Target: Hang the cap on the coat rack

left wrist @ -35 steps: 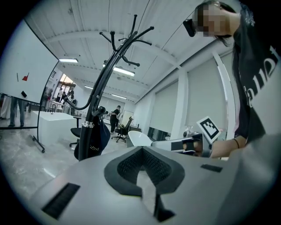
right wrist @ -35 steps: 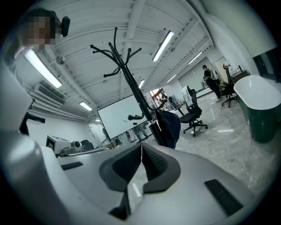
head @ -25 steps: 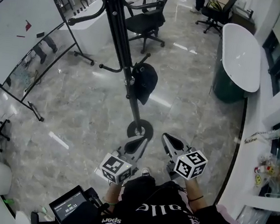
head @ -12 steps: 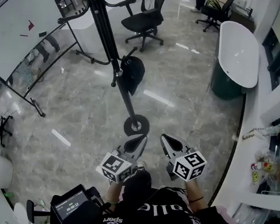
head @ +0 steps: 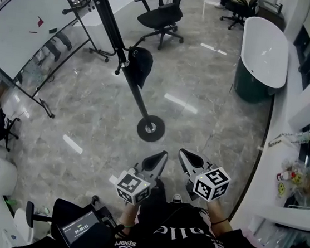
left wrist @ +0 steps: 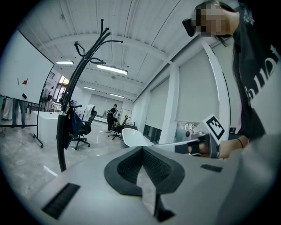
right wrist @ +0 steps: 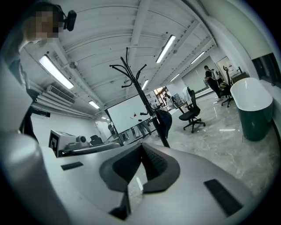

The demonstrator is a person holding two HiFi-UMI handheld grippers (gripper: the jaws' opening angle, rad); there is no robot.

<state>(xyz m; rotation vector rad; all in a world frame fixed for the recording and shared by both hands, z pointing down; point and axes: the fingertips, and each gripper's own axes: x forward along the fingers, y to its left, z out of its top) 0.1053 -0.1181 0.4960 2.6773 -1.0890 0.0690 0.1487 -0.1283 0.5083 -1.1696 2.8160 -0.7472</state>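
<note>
Cap looks hung already, dangling off a low peg on the coat rack, well apart from both tools. Left tool and right tool are each closed up with nothing in them. Only worry I'd have is the hold looks shallow, so bumping the pole could drop it onto the floor.

Only "sport" reads, upside down, on the person's black shirt.

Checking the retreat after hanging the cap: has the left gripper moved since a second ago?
Yes. The left gripper has pulled back from the coat rack base; the gap between them has widened.
</note>
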